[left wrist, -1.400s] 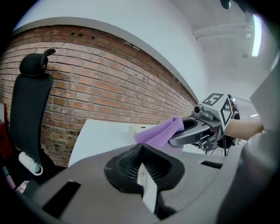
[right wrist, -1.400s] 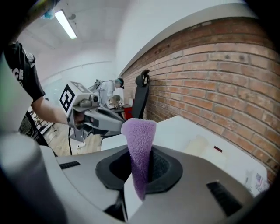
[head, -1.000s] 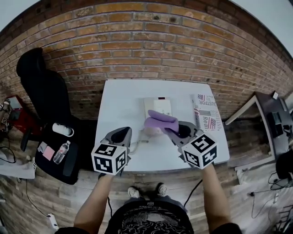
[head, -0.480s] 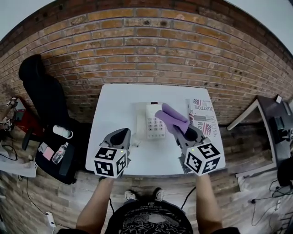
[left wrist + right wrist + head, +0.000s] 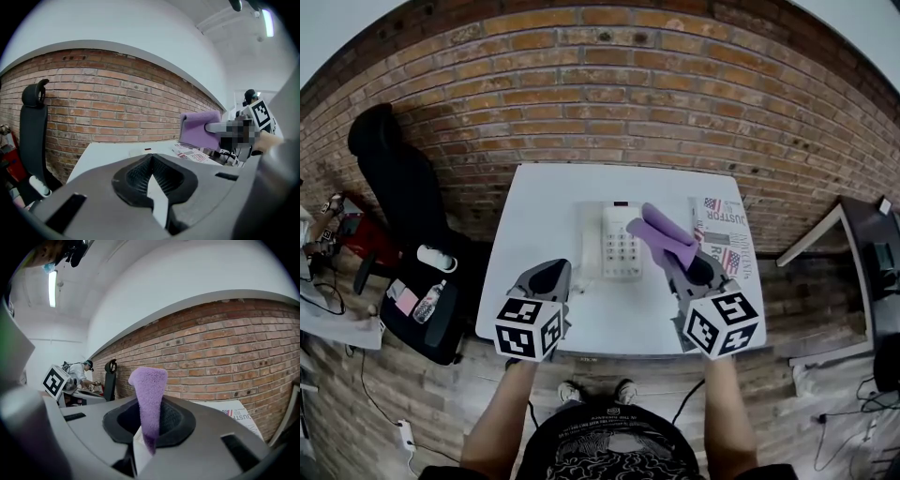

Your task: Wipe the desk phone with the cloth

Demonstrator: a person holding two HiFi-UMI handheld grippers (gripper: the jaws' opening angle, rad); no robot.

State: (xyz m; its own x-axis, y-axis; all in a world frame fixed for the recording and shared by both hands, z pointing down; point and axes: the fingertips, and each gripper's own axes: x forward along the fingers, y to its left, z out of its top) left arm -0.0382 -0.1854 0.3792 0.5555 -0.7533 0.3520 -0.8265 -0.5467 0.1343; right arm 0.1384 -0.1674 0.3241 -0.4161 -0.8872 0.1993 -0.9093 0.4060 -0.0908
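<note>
Left gripper (image 5: 546, 274) jaws seemingly together; right gripper (image 5: 673, 259) clamps cloth (image 5: 660, 232)

A white worktop (image 5: 544, 211) stands against a brick wall (image 5: 609, 94), with a white desk phone (image 5: 620, 246) near its middle, handset on the left and keypad facing up. The right tongs (image 5: 673, 261) hold a purple cloth (image 5: 663, 232) that reaches over the phone's right edge, beside a folded newspaper (image 5: 727, 239) lying at the worktop's right side. The left tongs (image 5: 549, 270) hover over the near left part of the worktop, apart from the phone. A black office chair (image 5: 394, 183) stands on the floor to the left.
</note>
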